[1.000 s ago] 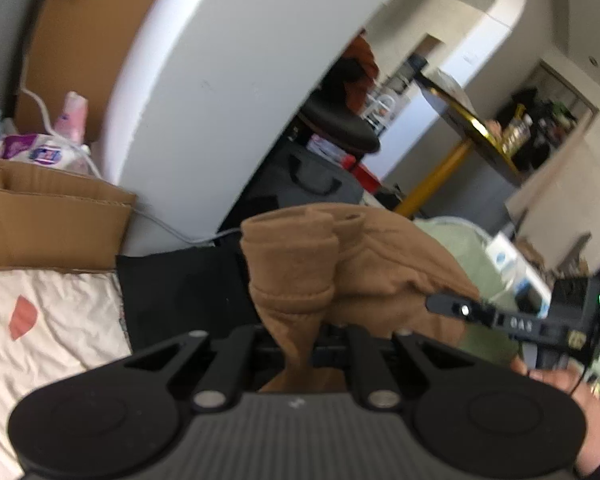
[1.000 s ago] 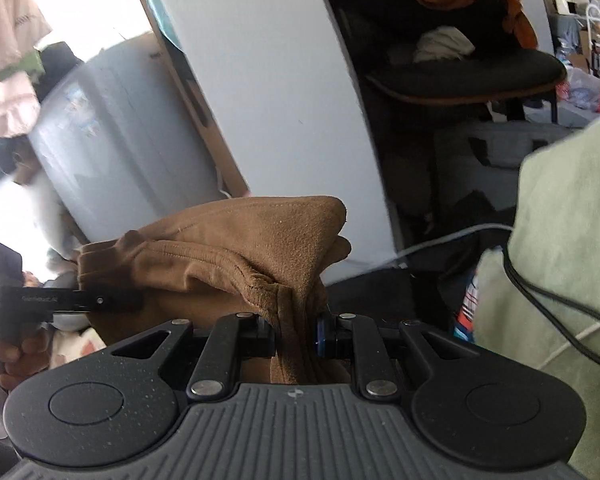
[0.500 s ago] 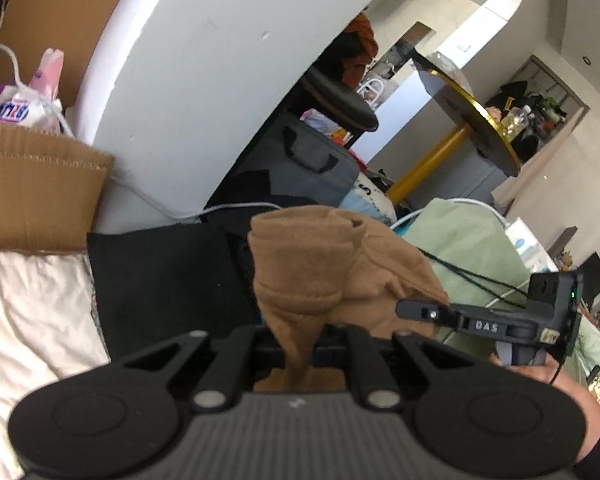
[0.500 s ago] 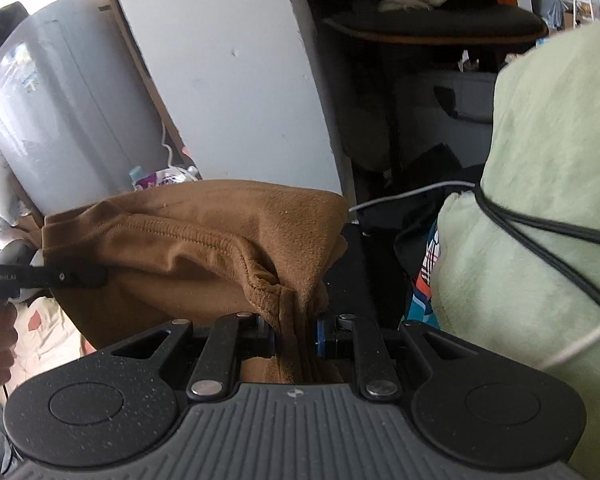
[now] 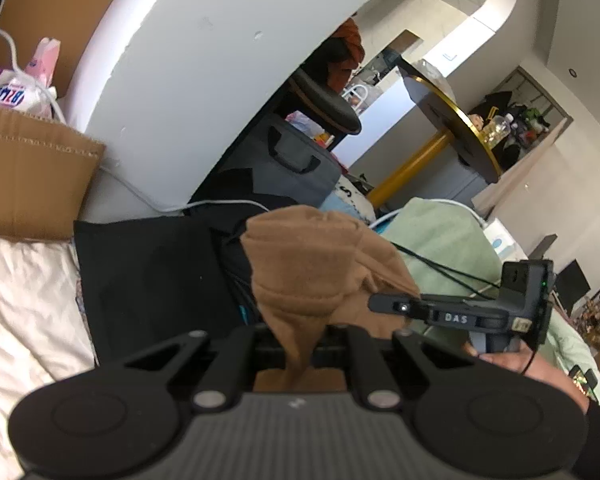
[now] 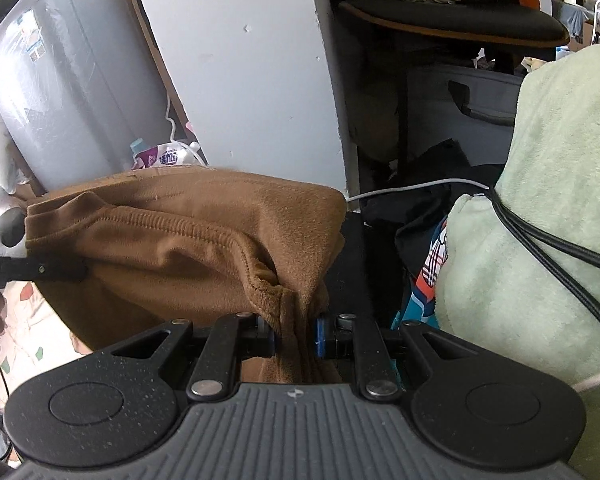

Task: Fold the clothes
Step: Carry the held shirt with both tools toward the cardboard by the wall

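A brown fleece garment (image 5: 316, 264) is stretched between both grippers. My left gripper (image 5: 300, 350) is shut on one bunched end of it, and the cloth rises in a lump above the jaws. My right gripper (image 6: 296, 330) is shut on the other end, where a stitched hem (image 6: 204, 232) folds down between the blue pads. The brown garment (image 6: 188, 240) spreads left from there. The other gripper shows in each view: the right one (image 5: 392, 306) held by a hand at the right, the left one (image 6: 40, 270) at the left edge.
A black cloth (image 5: 152, 280) lies on a pale patterned sheet (image 5: 24, 304). A green fleece pile (image 6: 540, 220) with black cables over it crowds the right. A cardboard box (image 5: 28, 184), a white panel (image 6: 252, 80), a grey case (image 5: 284, 160) and a chair stand behind.
Both grippers have come down with the garment, nearer the sheet and the black cloth. The green pile looms larger in the right wrist view. The grips are unchanged.
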Tool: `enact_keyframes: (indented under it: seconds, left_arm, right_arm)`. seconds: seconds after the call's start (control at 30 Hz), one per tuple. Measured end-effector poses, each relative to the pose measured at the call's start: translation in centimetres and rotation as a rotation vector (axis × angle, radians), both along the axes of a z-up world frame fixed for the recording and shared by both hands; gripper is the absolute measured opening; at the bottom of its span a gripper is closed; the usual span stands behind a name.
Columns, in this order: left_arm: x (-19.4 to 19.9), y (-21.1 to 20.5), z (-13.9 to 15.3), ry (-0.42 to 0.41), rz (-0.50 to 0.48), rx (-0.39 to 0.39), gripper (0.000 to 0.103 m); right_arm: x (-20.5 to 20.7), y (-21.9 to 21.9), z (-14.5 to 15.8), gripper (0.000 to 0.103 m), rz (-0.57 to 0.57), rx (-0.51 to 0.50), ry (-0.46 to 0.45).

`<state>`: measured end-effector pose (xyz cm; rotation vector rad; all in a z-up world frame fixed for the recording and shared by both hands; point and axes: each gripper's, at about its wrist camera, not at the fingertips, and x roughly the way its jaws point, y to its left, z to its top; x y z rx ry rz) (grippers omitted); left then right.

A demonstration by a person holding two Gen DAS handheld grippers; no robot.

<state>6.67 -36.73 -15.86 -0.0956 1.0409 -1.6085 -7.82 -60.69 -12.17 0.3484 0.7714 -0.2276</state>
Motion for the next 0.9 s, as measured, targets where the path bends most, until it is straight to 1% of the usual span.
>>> enact_keyframes:
  seconds: [0.17, 0.27, 0.57, 0.9]
  left_arm:
    - [1.4, -1.8, -1.9, -0.009, 0.037, 0.039, 0.007]
    - [2.6, -3.0, -3.0, -0.023, 0.057, 0.057, 0.007]
    - [6.6, -6.6, -5.0, -0.060, 0.085, 0.063, 0.007]
    - [9.4, -11.2, -8.1, -0.070, 0.091, 0.104, 0.007]
  right_arm:
    - [2.2, -1.0, -2.5, 0.017, -0.025, 0.003, 0.023]
    - [4.0, -1.3, -3.9, 0.018, -0.019, -0.020, 0.045]
    - [8.6, -3.5, -5.9, 0.018, -0.033, 0.001, 0.037]
    - [13.1, -6.0, -9.0, 0.018, -0.051, -0.008, 0.084]
